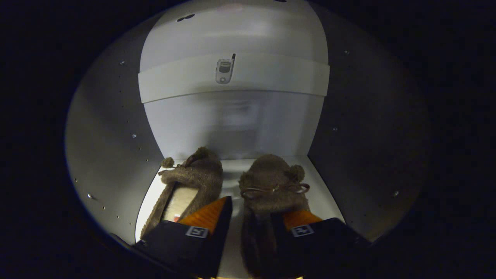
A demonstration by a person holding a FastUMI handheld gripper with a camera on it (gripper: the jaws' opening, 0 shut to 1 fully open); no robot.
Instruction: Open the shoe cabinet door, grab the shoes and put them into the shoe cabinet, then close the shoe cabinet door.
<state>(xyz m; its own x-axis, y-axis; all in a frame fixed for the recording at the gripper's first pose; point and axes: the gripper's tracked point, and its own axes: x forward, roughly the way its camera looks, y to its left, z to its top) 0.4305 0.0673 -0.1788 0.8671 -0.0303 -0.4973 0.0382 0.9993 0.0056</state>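
Observation:
Two brown fuzzy slippers stand side by side on the white floor of the shoe cabinet, toes toward the back wall. The left slipper has a pale insole and a pompom, and lies just ahead of my left finger. The right slipper carries a thin bow; its rear part runs back between my fingers. My gripper is open: a strip of white floor shows between the left finger and the slipper's side. The right finger sits over the slipper's opening and hides part of it.
I am inside the cabinet. A white shelf edge crosses above, with a small phone sticker on it. Grey side walls with rows of small holes close in left and right. The back wall stands just beyond the slippers.

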